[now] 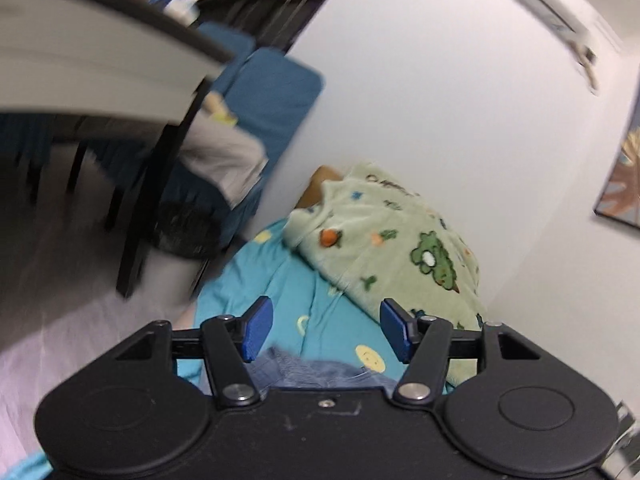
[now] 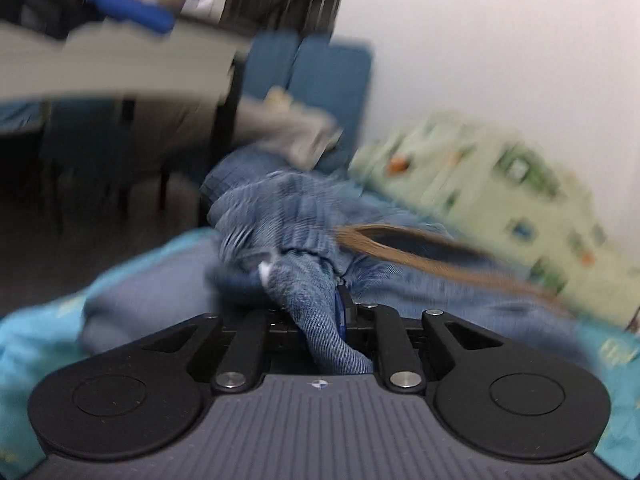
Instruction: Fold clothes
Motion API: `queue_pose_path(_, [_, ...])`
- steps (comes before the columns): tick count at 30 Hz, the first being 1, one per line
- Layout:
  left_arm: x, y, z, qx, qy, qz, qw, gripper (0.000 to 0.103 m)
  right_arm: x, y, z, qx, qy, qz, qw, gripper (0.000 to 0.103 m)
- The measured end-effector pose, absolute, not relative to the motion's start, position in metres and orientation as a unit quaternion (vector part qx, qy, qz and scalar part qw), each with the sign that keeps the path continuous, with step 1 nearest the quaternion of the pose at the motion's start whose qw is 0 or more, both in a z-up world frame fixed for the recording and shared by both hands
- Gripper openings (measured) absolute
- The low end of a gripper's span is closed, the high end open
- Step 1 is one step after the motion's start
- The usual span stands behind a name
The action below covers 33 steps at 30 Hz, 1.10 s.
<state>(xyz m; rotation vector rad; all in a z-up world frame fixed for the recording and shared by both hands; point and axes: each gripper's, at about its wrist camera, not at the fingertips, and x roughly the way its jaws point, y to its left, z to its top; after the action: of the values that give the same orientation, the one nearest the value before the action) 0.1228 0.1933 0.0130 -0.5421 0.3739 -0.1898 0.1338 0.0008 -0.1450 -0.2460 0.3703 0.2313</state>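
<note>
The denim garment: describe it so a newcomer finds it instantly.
On the turquoise bedsheet, in front of the pale green cartoon-print blanket, lies a crumpled heap of blue denim garment. The right gripper is clamped on a fold of it. Its tan drawstring and ribbed waistband set it apart.

A white wall (image 1: pixel 440 100) is seen behind a bed (image 1: pixel 304 292) covered in a turquoise patterned sheet. A green printed blanket (image 1: pixel 400 240) is laid against the wall. A framed picture (image 1: pixel 624 184) is hung at right. A dark-legged table (image 1: pixel 100 68) and blue chairs (image 1: pixel 272 96) are shown on a grey floor (image 1: pixel 60 280).
</note>
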Motion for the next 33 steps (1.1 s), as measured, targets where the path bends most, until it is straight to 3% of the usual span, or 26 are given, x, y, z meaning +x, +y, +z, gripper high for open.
queue_pose_path(7, [0.127,0.207,0.007,-0.292,0.18,-0.092,0.935,0.056,0.137,0.008,-0.117,-0.148,0.129,0.117,0.974,0.014])
queue_pose_path(11, [0.136,0.189,-0.009,-0.225,0.215,-0.096,0.945,0.055,0.134,0.007,-0.139,-0.129,0.159,0.138,0.969,0.015])
queue_pose_path(20, [0.148,0.138,-0.028,-0.086,0.236,-0.161,0.954,0.052,0.116,-0.01,-0.143,-0.079,0.177,0.179,0.965,0.031])
queue_pose_path(21, [0.151,0.132,-0.031,-0.074,0.242,-0.164,0.953,0.052,0.109,-0.011,-0.143,-0.079,0.175,0.183,0.964,0.036])
queue_pose_path(24, [0.154,0.119,-0.038,-0.044,0.266,-0.175,0.947,0.052,0.091,-0.013,-0.145,-0.074,0.148,0.206,0.964,0.084])
queue_pose_path(33, [0.166,0.115,-0.049,-0.014,0.31,-0.145,0.939,0.05,0.066,-0.052,-0.132,-0.003,0.096,0.123,0.988,0.086])
